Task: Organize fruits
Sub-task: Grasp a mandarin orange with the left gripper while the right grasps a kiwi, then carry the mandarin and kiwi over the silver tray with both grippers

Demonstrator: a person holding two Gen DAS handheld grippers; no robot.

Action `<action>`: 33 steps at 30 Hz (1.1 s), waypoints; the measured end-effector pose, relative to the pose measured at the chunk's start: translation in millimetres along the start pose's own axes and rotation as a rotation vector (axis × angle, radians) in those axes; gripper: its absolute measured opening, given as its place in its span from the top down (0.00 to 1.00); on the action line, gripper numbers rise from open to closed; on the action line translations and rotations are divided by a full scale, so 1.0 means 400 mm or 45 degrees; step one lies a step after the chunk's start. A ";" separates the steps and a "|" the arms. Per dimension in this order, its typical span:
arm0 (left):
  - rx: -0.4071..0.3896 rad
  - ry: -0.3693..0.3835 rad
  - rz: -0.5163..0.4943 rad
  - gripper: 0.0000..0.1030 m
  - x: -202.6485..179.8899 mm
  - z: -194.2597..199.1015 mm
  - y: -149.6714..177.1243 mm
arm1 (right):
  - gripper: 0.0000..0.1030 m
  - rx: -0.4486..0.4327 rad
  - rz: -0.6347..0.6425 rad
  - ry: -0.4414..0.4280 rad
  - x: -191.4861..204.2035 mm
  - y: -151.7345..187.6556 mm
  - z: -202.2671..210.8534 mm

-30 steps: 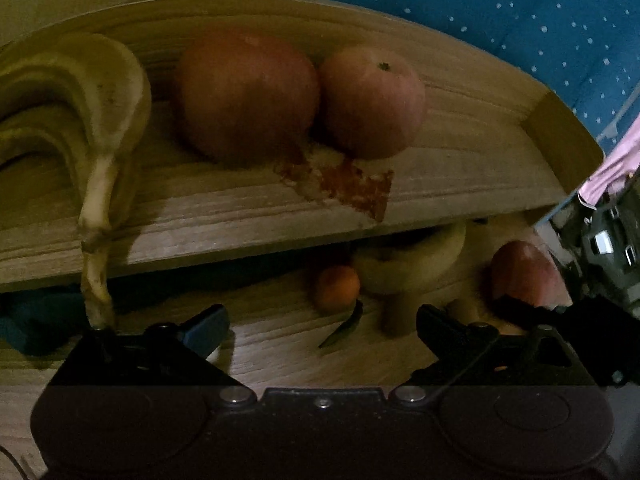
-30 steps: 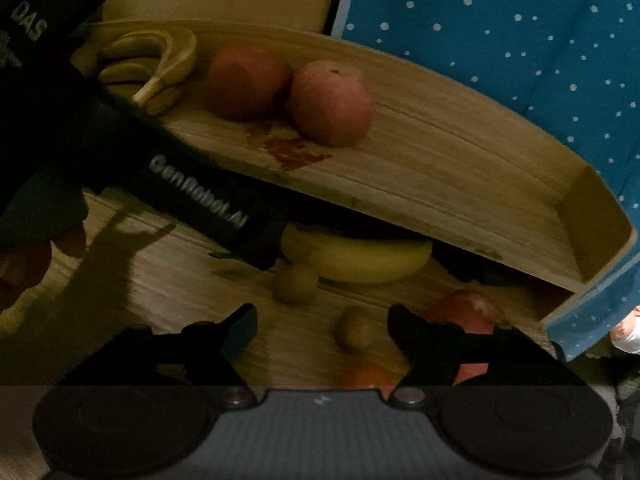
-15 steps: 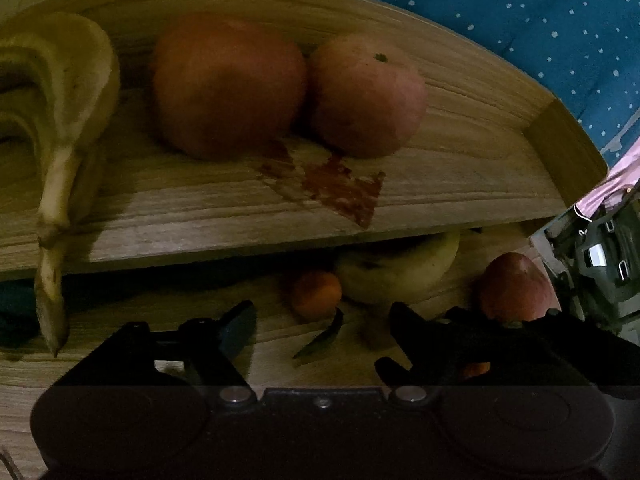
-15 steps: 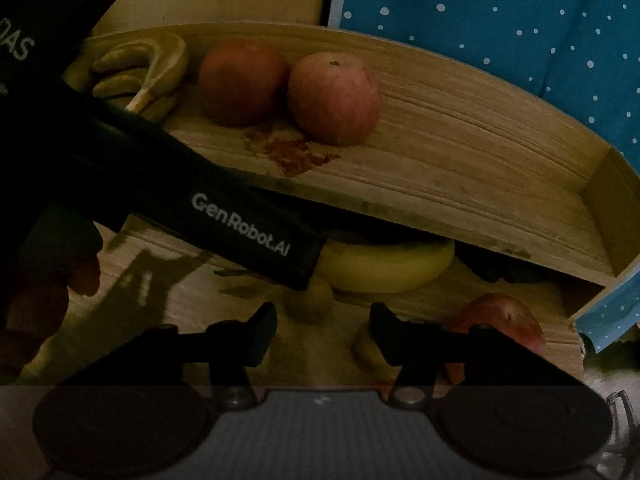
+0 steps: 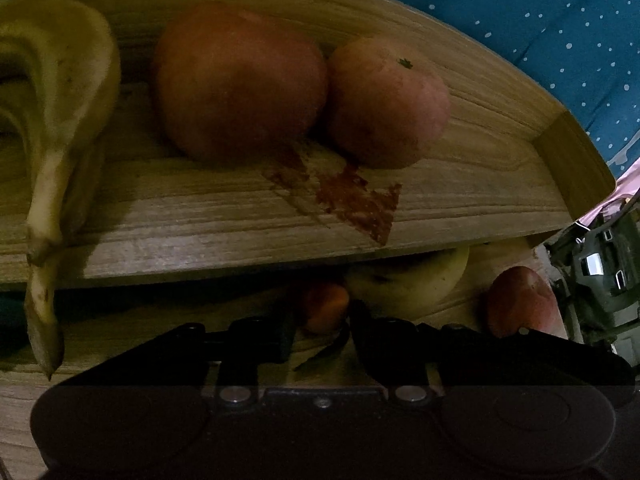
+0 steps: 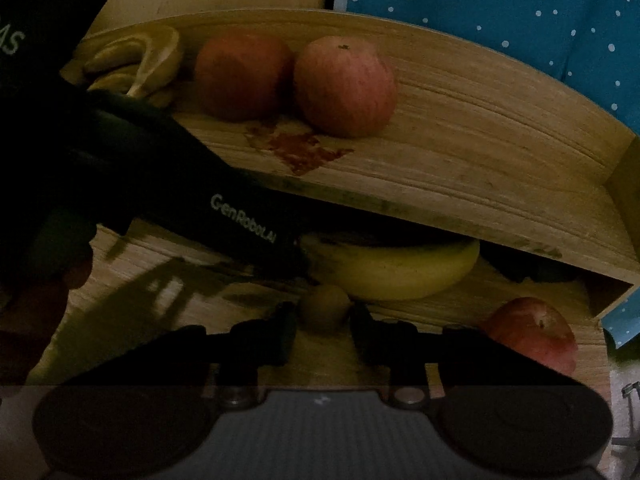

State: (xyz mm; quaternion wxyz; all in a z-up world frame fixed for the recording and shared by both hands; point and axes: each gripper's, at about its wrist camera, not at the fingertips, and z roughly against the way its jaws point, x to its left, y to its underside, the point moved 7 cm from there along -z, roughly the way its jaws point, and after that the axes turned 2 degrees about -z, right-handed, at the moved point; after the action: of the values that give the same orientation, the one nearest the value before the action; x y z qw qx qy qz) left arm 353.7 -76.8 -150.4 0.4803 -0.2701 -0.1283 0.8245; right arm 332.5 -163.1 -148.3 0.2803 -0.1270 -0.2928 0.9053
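Note:
A wooden shelf [image 5: 440, 208] holds two red apples [image 5: 240, 80] [image 5: 388, 104] and a bunch of bananas [image 5: 60, 92]. Under it on the wooden table lie a small orange [image 5: 324, 306], a single banana [image 5: 412, 280] and a red apple [image 5: 520, 300]. My left gripper [image 5: 320, 326] has its jaws close on either side of the small orange. In the right wrist view my right gripper [image 6: 322, 326] has its jaws close on either side of a small brown round fruit [image 6: 326, 304], in front of the banana [image 6: 400, 268]. The red apple [image 6: 532, 332] lies at the right.
The left gripper's black body [image 6: 180, 184] crosses the right wrist view from the left. A blue dotted cloth [image 6: 520, 12] hangs behind the shelf. A reddish stain [image 5: 352, 200] marks the shelf board. A dark leaf [image 5: 328, 350] lies by the orange.
Both grippers moved forward under the shelf and narrowed their jaws, the left around the small orange, the right around the small brown fruit.

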 end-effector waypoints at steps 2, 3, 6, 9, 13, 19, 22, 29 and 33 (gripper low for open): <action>-0.001 -0.003 -0.007 0.71 0.002 0.003 0.002 | 0.69 -0.003 -0.002 0.001 0.002 0.003 0.003; 0.000 -0.001 -0.011 0.71 0.001 0.003 0.003 | 0.69 -0.004 -0.007 0.003 0.002 0.006 0.005; 0.002 0.001 -0.028 0.71 0.003 0.011 0.014 | 0.69 -0.004 -0.018 0.006 -0.004 0.015 0.007; 0.007 0.009 -0.040 0.71 0.003 0.023 0.029 | 0.69 -0.007 -0.035 0.018 -0.003 0.027 0.023; 0.014 0.035 -0.071 0.71 -0.004 0.049 0.056 | 0.69 -0.035 -0.082 0.041 0.003 0.046 0.069; 0.040 0.106 -0.160 0.71 -0.033 0.095 0.115 | 0.69 -0.086 -0.205 0.112 -0.016 0.072 0.157; 0.053 0.147 -0.208 0.71 -0.054 0.117 0.141 | 0.69 -0.105 -0.276 0.170 -0.016 0.087 0.213; 0.078 0.264 -0.359 0.71 -0.133 0.167 0.206 | 0.69 -0.137 -0.426 0.324 -0.020 0.159 0.344; 0.119 0.319 -0.448 0.71 -0.169 0.183 0.258 | 0.68 -0.115 -0.496 0.393 -0.019 0.210 0.381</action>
State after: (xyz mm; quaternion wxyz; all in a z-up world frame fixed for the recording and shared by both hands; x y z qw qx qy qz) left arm 264.0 -183.9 -117.1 0.6408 -0.3214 -0.0746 0.6932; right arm 242.5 -293.8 -76.9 0.4848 -0.2172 -0.3057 0.7902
